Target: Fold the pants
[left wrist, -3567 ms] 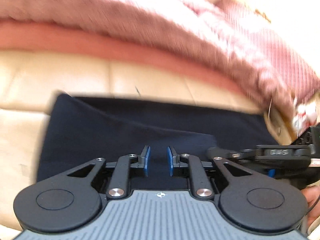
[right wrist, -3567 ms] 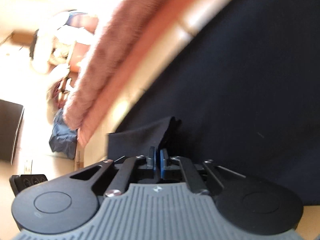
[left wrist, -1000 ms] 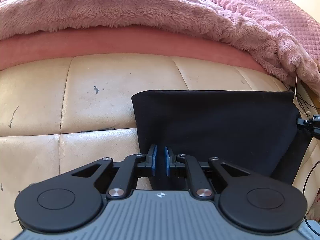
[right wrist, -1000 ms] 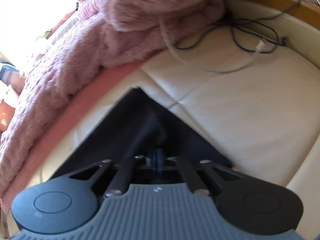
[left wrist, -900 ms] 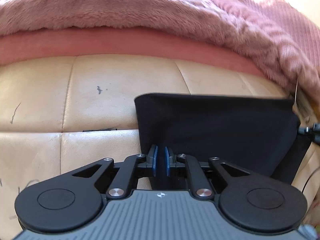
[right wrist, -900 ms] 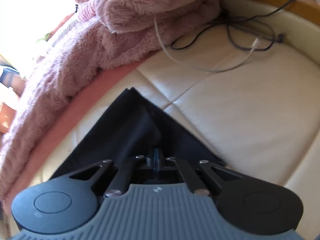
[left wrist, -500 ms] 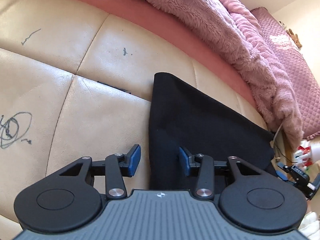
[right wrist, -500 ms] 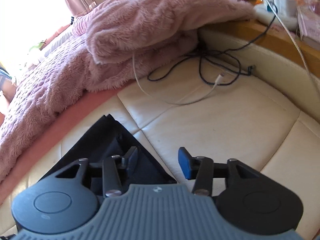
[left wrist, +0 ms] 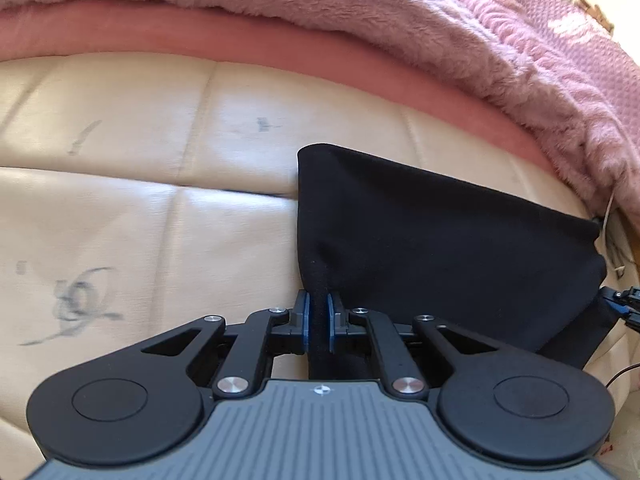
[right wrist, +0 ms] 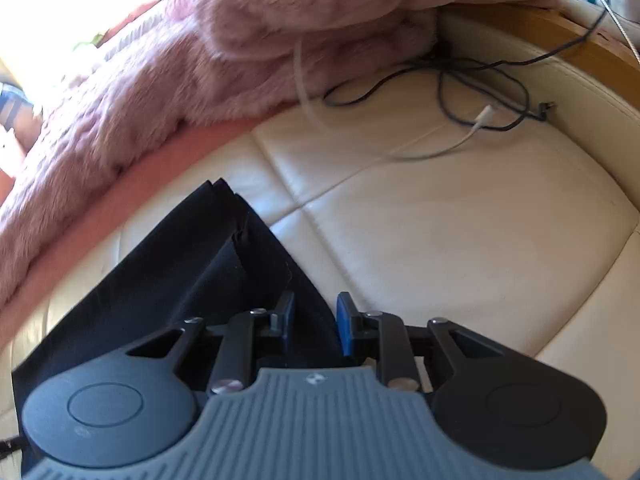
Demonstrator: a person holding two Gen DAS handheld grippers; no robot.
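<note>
The black pants (left wrist: pixel 440 240) lie folded into a flat rectangle on a cream leather seat (left wrist: pixel 140 220). My left gripper (left wrist: pixel 318 308) is at the near left edge of the fold. Its jaws are closing, and the blue pads pinch a ridge of the black cloth. In the right wrist view the pants (right wrist: pixel 180 272) end in a layered corner. My right gripper (right wrist: pixel 314 312) stands over the near right edge with its jaws closing. Cloth lies between them, but the pads stand apart from it. The right gripper's tip (left wrist: pixel 620 304) shows at the far right of the left wrist view.
A fluffy pink blanket (left wrist: pixel 360 20) is heaped along the back of the seat (right wrist: pixel 460 240), over a pink band. Black cables (right wrist: pixel 480 92) and a white cable (right wrist: pixel 476 128) lie on the leather to the right, below a wooden edge (right wrist: pixel 560 28). Pen scribbles (left wrist: pixel 80 296) mark the left cushion.
Both grippers let go of the cloth and stood wide open half a second ago. Now the left has shut on the left edge again, and the right jaws have narrowed over the right edge.
</note>
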